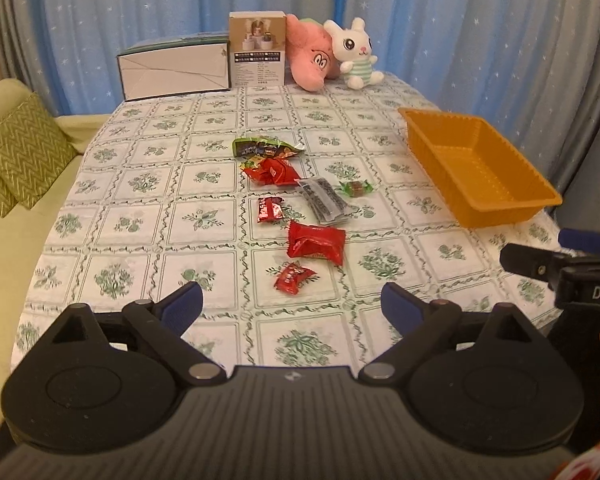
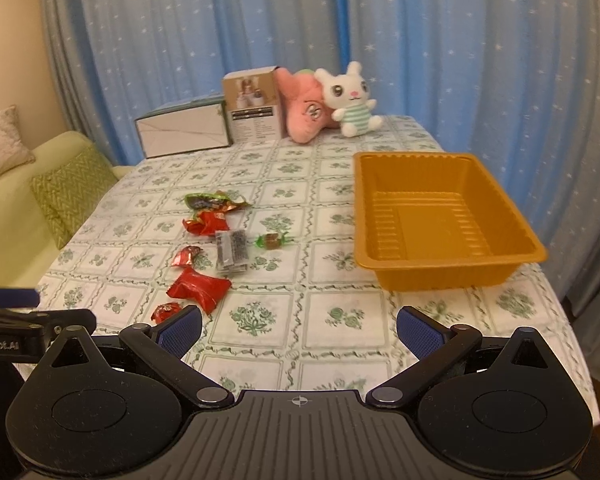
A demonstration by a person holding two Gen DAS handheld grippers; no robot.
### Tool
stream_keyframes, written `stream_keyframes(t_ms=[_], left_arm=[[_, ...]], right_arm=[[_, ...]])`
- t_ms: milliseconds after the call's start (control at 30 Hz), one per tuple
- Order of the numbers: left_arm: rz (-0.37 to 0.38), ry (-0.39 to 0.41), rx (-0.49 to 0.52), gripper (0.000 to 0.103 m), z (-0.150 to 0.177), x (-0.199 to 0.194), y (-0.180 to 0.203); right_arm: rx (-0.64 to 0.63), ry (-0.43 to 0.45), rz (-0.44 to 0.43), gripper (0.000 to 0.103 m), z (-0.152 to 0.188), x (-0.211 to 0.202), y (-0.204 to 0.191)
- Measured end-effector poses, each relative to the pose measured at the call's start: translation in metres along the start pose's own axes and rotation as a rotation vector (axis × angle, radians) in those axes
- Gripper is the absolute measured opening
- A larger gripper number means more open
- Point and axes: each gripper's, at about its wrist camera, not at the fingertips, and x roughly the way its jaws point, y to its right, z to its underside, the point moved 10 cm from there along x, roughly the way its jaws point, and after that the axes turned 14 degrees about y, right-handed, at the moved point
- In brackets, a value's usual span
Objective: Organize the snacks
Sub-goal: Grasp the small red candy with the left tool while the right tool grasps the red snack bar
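Nothing is sorted yet: with our left gripper (image 1: 291, 304) and right gripper (image 2: 299, 330) both wide and empty, the foil-wrapped snacks (image 1: 315, 241) lie scattered ahead of the left gripper and the orange ribbed plastic tray (image 2: 444, 216) ahead of the right gripper holds nothing.

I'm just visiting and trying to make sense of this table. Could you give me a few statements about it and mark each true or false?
1. The orange tray has nothing in it. True.
2. The left gripper is clamped on a red snack packet. False: its jaws stand open with nothing between them.
3. The snacks lie loose on the tablecloth, outside the tray. True.
4. The white toy rabbit sits in the tray. False: it is at the far end of the table, beside a pink plush toy.
5. The right gripper is open too. True.
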Motion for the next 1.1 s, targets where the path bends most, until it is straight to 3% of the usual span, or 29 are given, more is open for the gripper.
stream_keyframes(t_ms=[233, 400, 533, 700, 833, 1033, 1100], left_arm=[[0.09, -0.054, 0.131, 0.074, 0.007, 0.049, -0.002], [0.189, -0.125, 0.134, 0.057, 0.019, 0.088, -0.001], [0.211, -0.156, 0.198, 0.04, 0.029, 0.114, -0.002], [0.261, -0.175, 0.215, 0.034, 0.038, 0.13, 0.0], [0.274, -0.188, 0.218, 0.02, 0.043, 0.135, -0.001], [0.242, -0.195, 0.229, 0.017, 0.04, 0.129, -0.01], [0.216, -0.191, 0.202, 0.017, 0.036, 0.127, -0.02]], right_arm=[[-0.018, -0.031, -0.046, 0.102, 0.01, 0.037, 0.0], [-0.07, -0.057, -0.089, 0.102, 0.02, 0.065, -0.007], [-0.097, -0.088, -0.127, 0.088, 0.029, 0.087, -0.012], [-0.107, -0.107, -0.154, 0.087, 0.036, 0.108, -0.017], [-0.119, -0.111, -0.177, 0.087, 0.036, 0.12, -0.022], [-0.188, -0.098, -0.25, 0.086, 0.031, 0.133, -0.043], [-0.226, -0.094, -0.29, 0.079, 0.03, 0.137, -0.053]])
